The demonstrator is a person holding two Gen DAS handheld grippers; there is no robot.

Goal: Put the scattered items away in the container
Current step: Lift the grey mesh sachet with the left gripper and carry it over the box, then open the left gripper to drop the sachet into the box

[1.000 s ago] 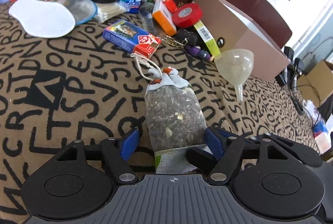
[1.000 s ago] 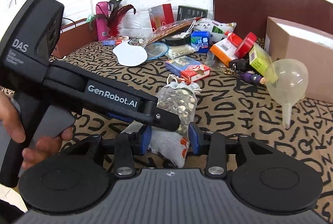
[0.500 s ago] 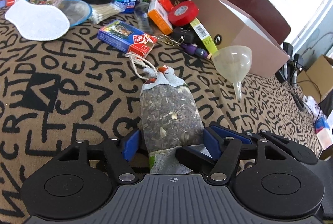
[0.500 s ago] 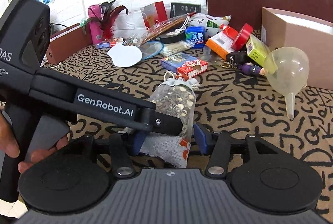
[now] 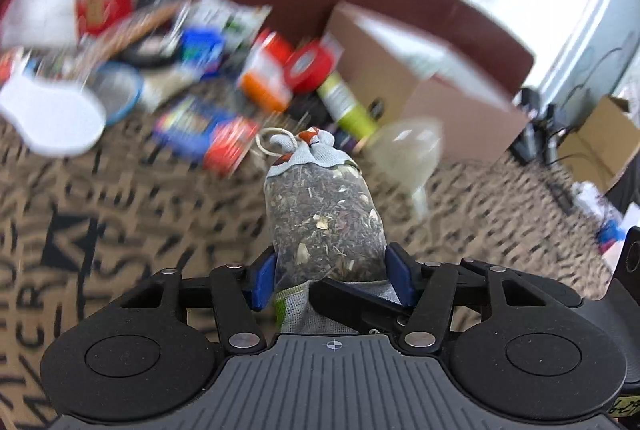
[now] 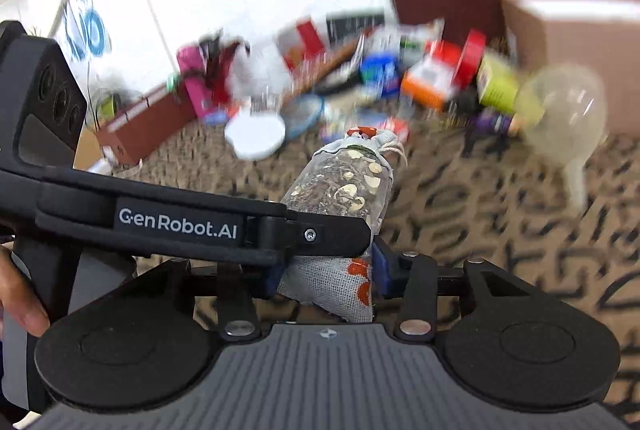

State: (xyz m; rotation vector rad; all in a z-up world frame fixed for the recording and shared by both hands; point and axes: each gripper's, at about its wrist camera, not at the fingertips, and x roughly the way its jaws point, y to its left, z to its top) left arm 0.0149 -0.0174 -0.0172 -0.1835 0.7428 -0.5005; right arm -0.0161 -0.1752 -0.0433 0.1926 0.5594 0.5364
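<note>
Above the patterned cloth [image 5: 120, 214], both left tongs [image 5: 330, 276] and right tongs [image 6: 326, 274] clamp the herb sachet [image 5: 320, 214].

herb sachet [image 5: 325, 218] between left gripper [image 5: 329, 276] jaws, above patterned cloth [image 5: 120, 214]

Funnel [image 5: 404, 150] and clutter [image 5: 224, 70] crowd the cardboard box [image 5: 400, 70].

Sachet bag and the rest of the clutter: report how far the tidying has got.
Done: nothing visibly packed; the cardboard box shows only its outside. In hand: the herb sachet, clamped by both the left gripper and the right gripper. Left: the funnel, red tape roll, card box, white pad and the blurred pile behind lie on the patterned cloth.
</note>
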